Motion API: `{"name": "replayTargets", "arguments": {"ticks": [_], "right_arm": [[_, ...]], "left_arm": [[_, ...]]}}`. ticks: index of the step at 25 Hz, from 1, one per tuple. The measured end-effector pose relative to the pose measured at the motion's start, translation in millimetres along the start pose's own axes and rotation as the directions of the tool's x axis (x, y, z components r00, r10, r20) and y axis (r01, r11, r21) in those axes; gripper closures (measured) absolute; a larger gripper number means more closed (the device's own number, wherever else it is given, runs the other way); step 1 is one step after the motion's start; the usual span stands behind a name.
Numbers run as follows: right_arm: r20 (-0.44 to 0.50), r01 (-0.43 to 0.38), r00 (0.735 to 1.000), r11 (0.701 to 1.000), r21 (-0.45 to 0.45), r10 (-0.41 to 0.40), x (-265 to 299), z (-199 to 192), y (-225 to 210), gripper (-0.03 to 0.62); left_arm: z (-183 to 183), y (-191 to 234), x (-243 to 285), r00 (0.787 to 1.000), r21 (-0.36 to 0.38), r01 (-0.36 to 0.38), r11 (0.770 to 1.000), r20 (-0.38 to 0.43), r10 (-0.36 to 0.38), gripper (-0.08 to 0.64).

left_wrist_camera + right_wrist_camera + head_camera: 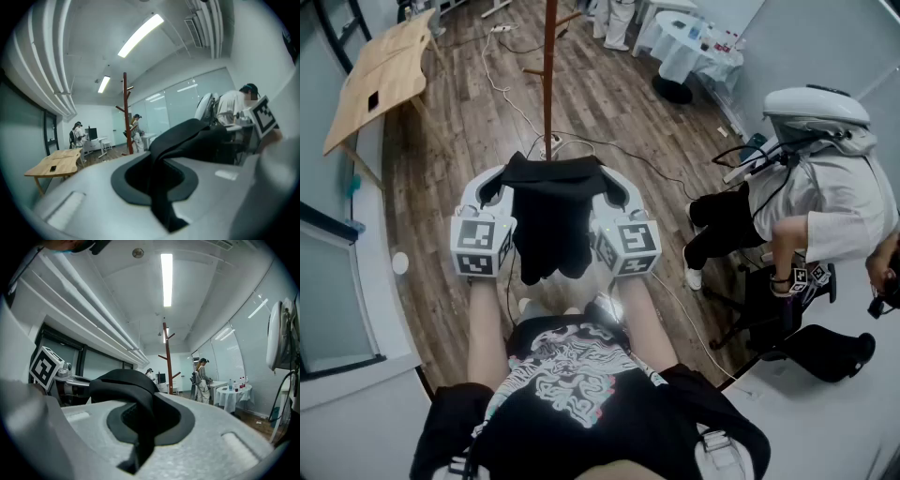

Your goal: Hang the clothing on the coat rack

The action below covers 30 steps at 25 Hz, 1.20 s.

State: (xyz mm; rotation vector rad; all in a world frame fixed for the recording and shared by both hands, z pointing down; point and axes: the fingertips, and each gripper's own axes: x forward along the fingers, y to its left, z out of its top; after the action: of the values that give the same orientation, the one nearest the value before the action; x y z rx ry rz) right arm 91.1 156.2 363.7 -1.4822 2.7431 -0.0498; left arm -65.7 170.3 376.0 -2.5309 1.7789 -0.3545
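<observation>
Wood floor, coat rack, left gripper, right gripper seemingly pinching garment

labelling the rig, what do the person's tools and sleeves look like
The left tool and right tool are rounded grey-white shells with a black-lined oval opening. Each carries a white cube with black square markers. The person wears a black short-sleeved T-shirt with a pale graphic.

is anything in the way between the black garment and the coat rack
Nothing visible blocks it. The black garment faces the coat rack across the wood floor. Only cables lie flat on the boards near the rack's base, and the wooden table sits off to the left.
</observation>
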Motion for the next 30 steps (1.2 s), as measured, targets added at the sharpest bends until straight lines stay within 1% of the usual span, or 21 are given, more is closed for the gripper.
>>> {"name": "replayTargets", "arguments": {"ticks": [3, 10, 15, 20, 24, 30], "right_arm": [[0.007, 0.01, 1.0, 0.999, -0.032, -0.01, -1.5, -1.0, -2.4, 0.578], [0.015, -0.004, 1.0, 1.0, -0.02, 0.005, 4.7, 1.3, -6.1, 0.578], [0.012, -0.026, 1.0, 0.999, -0.041, 0.026, 8.5, 5.0, -6.3, 0.578], [0.004, -0.048, 0.999, 0.996, -0.07, 0.048, 12.6, 10.1, -6.8, 0.578], [-0.001, -0.068, 0.998, 0.992, -0.105, 0.068, 15.8, 9.2, 2.7, 0.578], [0.0, -0.088, 0.996, 0.993, -0.085, 0.088, 19.2, 13.4, 9.0, 0.578]], "left_arm": [[-3.0, -2.6, 0.2, 1.0, 0.001, 0.011, 1.0, -0.008, -0.011, 0.555], [6.6, -0.5, 1.9, 1.0, 0.012, 0.011, 1.0, -0.009, -0.011, 0.555], [16.8, 2.9, 1.8, 1.0, 0.016, -0.002, 1.0, 0.001, 0.002, 0.554], [20.8, 6.1, 3.6, 1.0, 0.001, -0.016, 1.0, -0.001, 0.016, 0.554], [14.0, 13.5, -0.5, 1.0, -0.023, -0.026, 0.999, -0.006, 0.025, 0.555], [16.2, 14.5, -7.1, 0.999, -0.026, -0.036, 0.999, -0.01, 0.036, 0.555]]}}
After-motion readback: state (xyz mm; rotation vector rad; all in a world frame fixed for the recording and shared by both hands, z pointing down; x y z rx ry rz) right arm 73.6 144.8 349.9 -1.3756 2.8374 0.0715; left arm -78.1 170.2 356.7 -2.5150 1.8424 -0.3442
